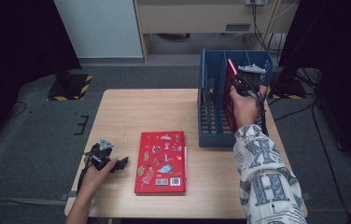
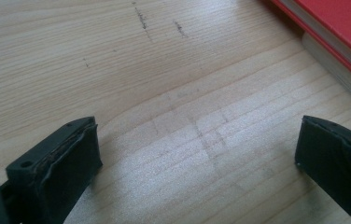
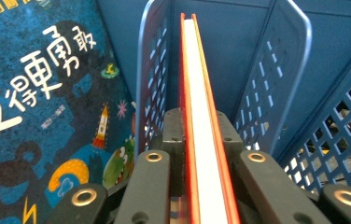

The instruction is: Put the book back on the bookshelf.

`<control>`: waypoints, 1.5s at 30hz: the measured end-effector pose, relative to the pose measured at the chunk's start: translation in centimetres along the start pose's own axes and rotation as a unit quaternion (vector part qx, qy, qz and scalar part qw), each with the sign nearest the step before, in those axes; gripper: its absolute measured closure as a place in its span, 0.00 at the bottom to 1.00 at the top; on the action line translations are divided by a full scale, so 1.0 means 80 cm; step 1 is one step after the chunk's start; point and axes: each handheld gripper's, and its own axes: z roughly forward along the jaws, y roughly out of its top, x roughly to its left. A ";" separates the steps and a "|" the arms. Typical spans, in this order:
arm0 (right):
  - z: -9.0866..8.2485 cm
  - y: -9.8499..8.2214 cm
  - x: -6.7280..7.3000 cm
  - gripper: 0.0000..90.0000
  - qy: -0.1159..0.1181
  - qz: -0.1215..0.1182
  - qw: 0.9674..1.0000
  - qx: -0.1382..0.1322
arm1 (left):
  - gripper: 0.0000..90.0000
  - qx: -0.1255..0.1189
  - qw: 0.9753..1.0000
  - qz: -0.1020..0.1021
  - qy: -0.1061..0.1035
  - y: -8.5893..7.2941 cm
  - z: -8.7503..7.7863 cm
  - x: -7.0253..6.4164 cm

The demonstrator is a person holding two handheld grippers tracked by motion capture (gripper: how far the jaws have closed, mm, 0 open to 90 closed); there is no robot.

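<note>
My right gripper [image 1: 242,86] reaches into the blue slotted rack [image 1: 213,135] at the table's right side. It is shut on a thin red-covered book [image 3: 200,93] that stands on edge between two of the rack's dividers [image 3: 276,70]; the jaws [image 3: 201,140] press on both covers. A second red book [image 1: 160,162] lies flat on the table [image 1: 131,107], cover up. Just left of it my left gripper [image 1: 123,163] rests low over the wood, open, with bare tabletop [image 2: 197,154] between its pads [image 2: 71,163]. That flat book's corner [image 2: 341,28] shows in the left gripper view.
In the compartment beside the held book stands a blue picture book [image 3: 47,116] with white characters. Grey carpet [image 1: 33,140] surrounds the table, with dark stands behind the rack and at the back left.
</note>
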 end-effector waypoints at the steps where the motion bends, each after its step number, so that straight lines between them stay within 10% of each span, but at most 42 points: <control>1: 0.000 0.000 0.001 0.88 -0.001 -0.004 1.000 0.001 | 0.00 0.000 1.000 0.000 0.000 0.000 0.000 0.000; 26: 0.016 -0.005 0.022 0.87 -0.022 -0.032 0.999 0.002 | 0.00 0.000 1.000 0.000 0.000 0.000 0.000 0.000; 45: 0.001 -0.003 0.024 0.63 0.025 0.000 1.000 -0.019 | 0.00 0.002 1.000 0.002 0.000 0.000 0.000 0.000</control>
